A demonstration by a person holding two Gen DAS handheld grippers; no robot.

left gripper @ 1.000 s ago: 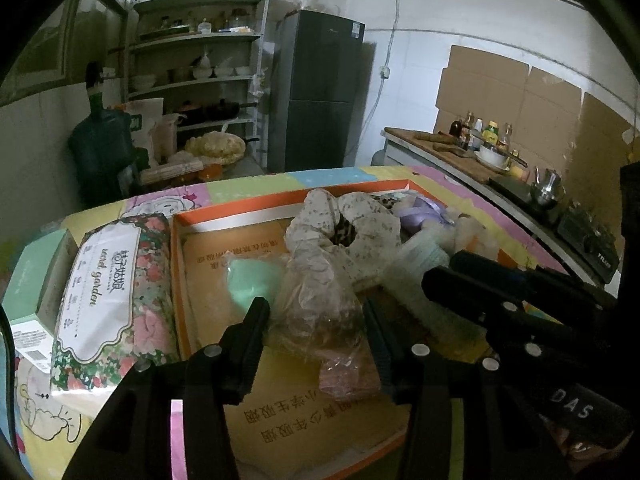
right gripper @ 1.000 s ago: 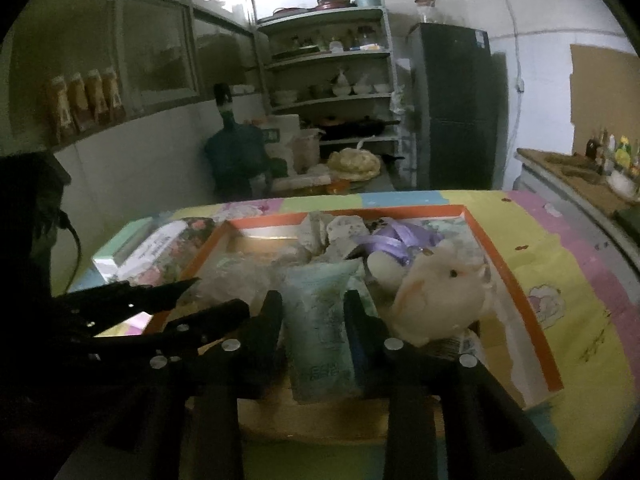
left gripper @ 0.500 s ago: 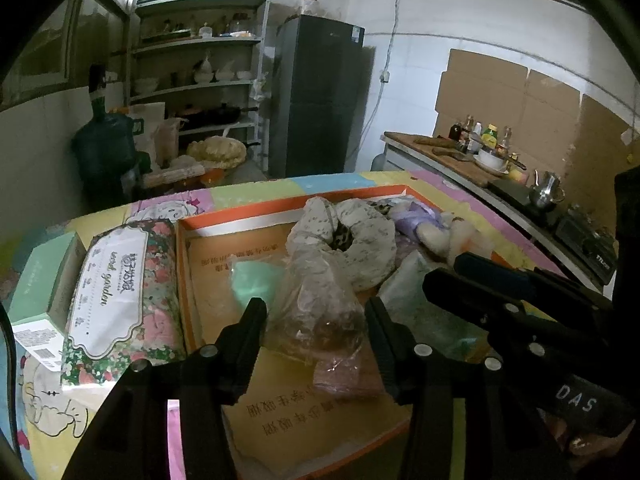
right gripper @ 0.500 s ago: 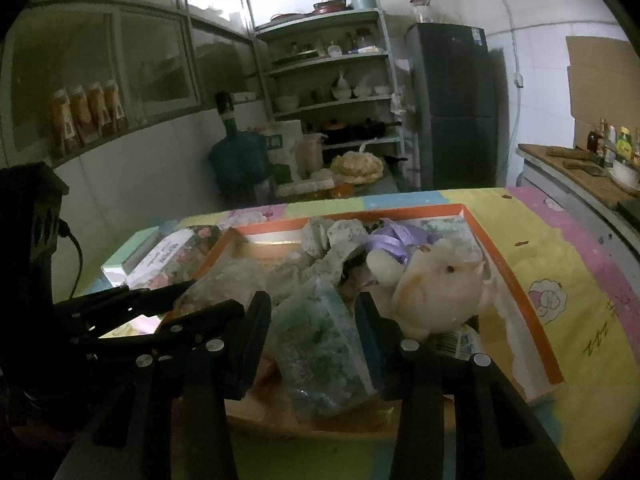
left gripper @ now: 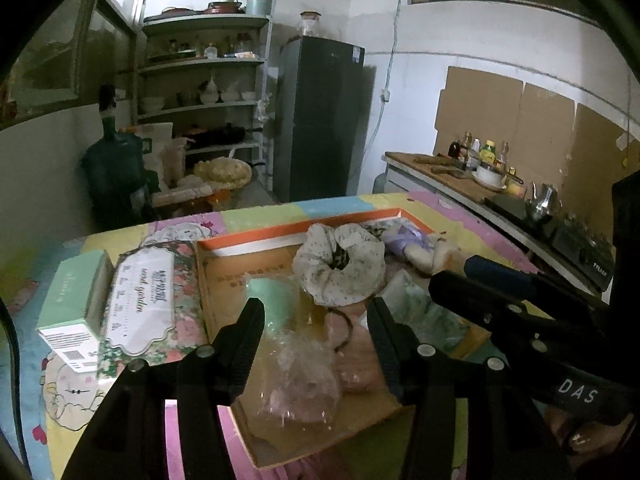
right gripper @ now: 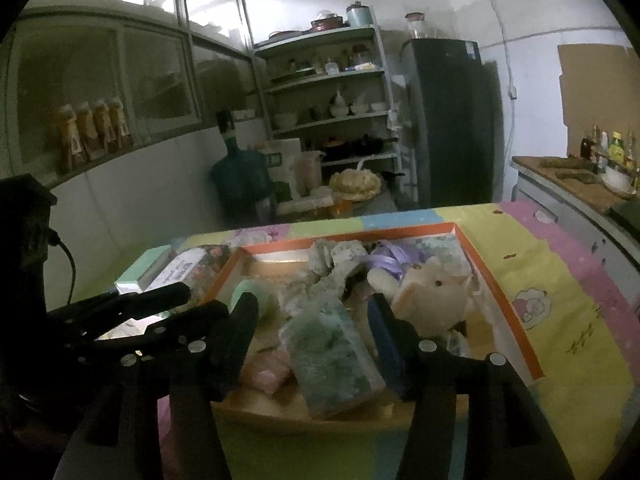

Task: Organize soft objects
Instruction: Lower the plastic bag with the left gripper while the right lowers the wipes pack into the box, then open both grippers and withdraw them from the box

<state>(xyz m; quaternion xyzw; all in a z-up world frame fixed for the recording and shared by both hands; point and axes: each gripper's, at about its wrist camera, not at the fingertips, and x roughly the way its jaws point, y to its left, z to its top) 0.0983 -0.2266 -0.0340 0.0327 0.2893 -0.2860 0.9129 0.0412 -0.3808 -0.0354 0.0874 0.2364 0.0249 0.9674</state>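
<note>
The orange-rimmed cardboard box (left gripper: 280,232) lies open on the pastel patterned tablecloth (right gripper: 560,280), and everything else is placed from it. Along the box's left wall, outside it, lie a floral tissue pack (left gripper: 144,300) and a mint-green carton (left gripper: 76,296).

Inside the box, at its near edge, the right gripper (right gripper: 312,312) has just been opening; its jaws now stand spread on either side of a greenish-white bagged soft pack (right gripper: 336,356), which lies between them on the box floor with gaps showing at both fingers. Just right of that pack sits a cream plush toy (right gripper: 432,300), with a purple ribbon bundle (right gripper: 388,256) behind it toward the far wall.

The left gripper (left gripper: 316,316) hangs over the near left part of the box, jaws spread, with a clear crinkled plastic bag (left gripper: 300,384) lying loose below and between them, apart from both fingers. Farther in lie a speckled white scrunchie-like ring (left gripper: 340,264) and a mint-green soft piece (left gripper: 276,300).
</note>
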